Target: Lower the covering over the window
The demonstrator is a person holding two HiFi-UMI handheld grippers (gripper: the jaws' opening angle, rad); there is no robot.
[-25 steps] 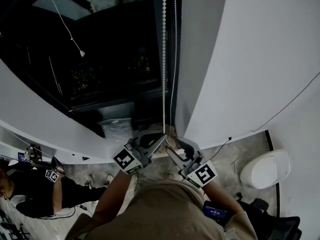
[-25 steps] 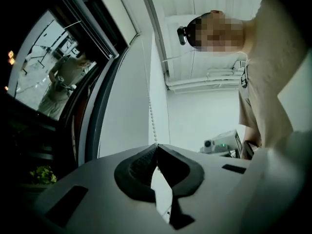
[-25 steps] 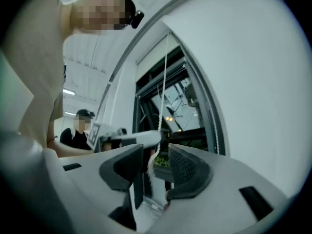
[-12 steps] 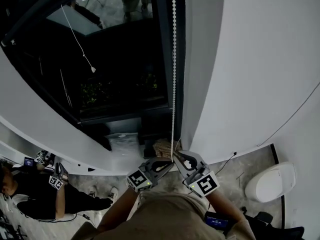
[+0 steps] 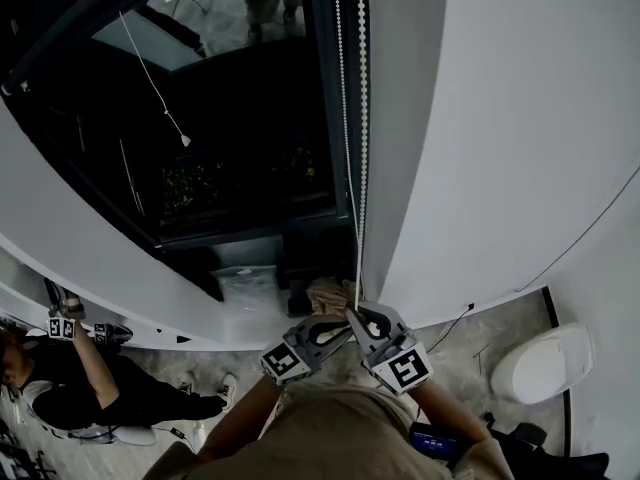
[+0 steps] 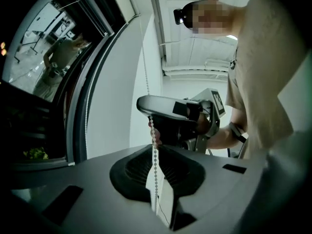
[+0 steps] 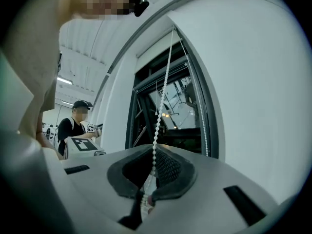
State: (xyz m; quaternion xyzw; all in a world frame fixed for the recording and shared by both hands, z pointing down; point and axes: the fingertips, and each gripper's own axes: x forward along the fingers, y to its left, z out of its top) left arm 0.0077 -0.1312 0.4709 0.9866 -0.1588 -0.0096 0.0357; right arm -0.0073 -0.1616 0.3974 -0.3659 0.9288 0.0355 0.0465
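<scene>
A white bead chain (image 5: 361,118) hangs in two strands down the right edge of the dark window (image 5: 230,148). My left gripper (image 5: 338,322) is shut on the bead chain (image 6: 155,147), which runs up out of its pads (image 6: 165,172). My right gripper (image 5: 352,314) sits right beside the left one, slightly higher on the chain. Its jaws have just been closing and now pinch the bead chain (image 7: 160,116) between the dark pads (image 7: 168,172). In the left gripper view the right gripper (image 6: 168,112) shows straight ahead on the chain. No covering shows over the glass.
A white wall (image 5: 500,148) rises to the right of the chain. A clear plastic bag (image 5: 245,280) lies below the sill. Another person (image 5: 70,388) crouches at lower left. A white rounded object (image 5: 545,363) and a thin cable (image 5: 450,320) lie on the floor at right.
The right gripper's jaws stood open beside the chain and have closed on it. The left gripper has come down with the chain, and the two grippers now sit close together.
</scene>
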